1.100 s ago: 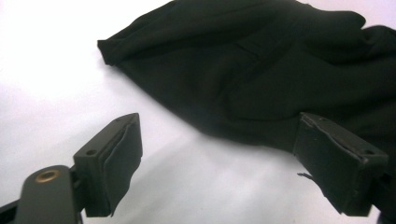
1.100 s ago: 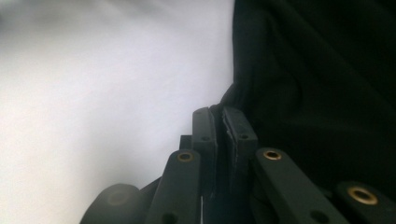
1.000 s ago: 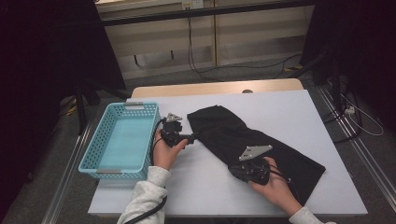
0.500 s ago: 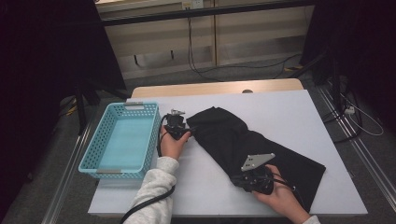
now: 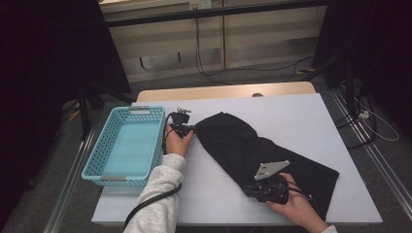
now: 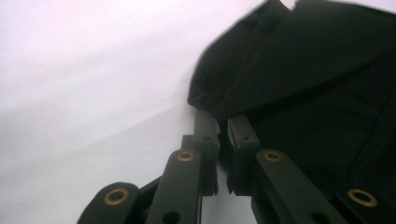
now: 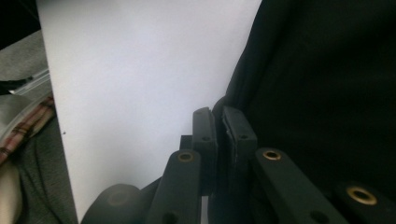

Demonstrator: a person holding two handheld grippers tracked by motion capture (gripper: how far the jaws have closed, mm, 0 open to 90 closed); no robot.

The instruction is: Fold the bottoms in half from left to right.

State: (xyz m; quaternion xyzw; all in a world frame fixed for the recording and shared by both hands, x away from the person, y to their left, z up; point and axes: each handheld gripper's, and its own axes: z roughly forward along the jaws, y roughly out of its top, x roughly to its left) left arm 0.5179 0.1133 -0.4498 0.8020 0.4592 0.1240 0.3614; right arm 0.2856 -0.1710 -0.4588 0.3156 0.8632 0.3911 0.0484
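Observation:
A black cloth (image 5: 252,145) lies slantwise across the white table (image 5: 301,111), from the middle toward the near right. At its far left corner, beside the basket, my left gripper (image 5: 192,128) has just been closing. In the left gripper view that gripper (image 6: 219,119) now pinches the edge of the cloth (image 6: 317,70) between its jaws. My right gripper (image 5: 250,189) is at the cloth's near edge, a grey plate on top of it. The right gripper view shows it (image 7: 217,112) shut on a fold of the cloth (image 7: 327,70).
A light blue mesh basket (image 5: 92,162) stands at the table's left edge, close to my left hand. White tabletop (image 5: 214,194) lies between the two hands. Cables trail on the floor beyond the far edge.
My left hand moved up to the cloth's far left corner and its jaws closed on the edge. The right hand stayed put, still gripping the cloth.

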